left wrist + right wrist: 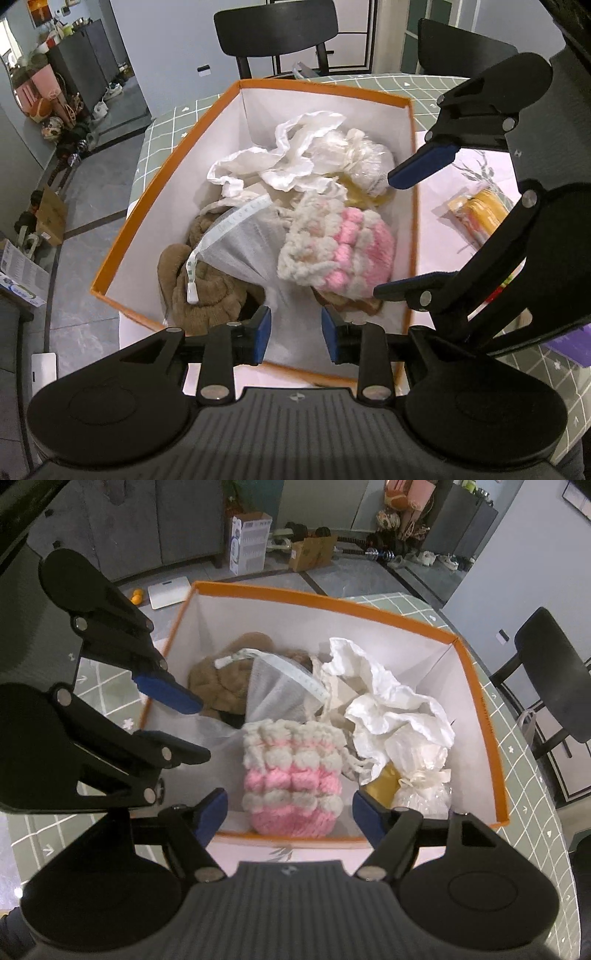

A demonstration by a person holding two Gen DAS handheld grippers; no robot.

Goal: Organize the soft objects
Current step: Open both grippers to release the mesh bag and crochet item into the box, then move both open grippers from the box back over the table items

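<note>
Above the orange box (491,716), both tools hang with nothing between their blue pads. The pink and white knitted pouch (291,775) lies inside the box against its near wall, touching a grey mesh bag (273,690), with a brown plush piece (218,686) behind that and crumpled white cloth (384,698) toward the box's far right corner. The right gripper (290,812) stands spread wide, its 2 fingers on either side of the pouch but above it, not touching. The left gripper (295,334) is partly spread, empty, over the box's near wall.

The drop looks done, so the step in hand is likely the retreat. To do it well, lift straight up out of the box, keep the pads apart so no yarn loop or mesh snags, and clear the rim before swinging away. A yellow packet (480,218) lies just outside the box.

Both tools point steeply down into the box, side by side and close together.
</note>
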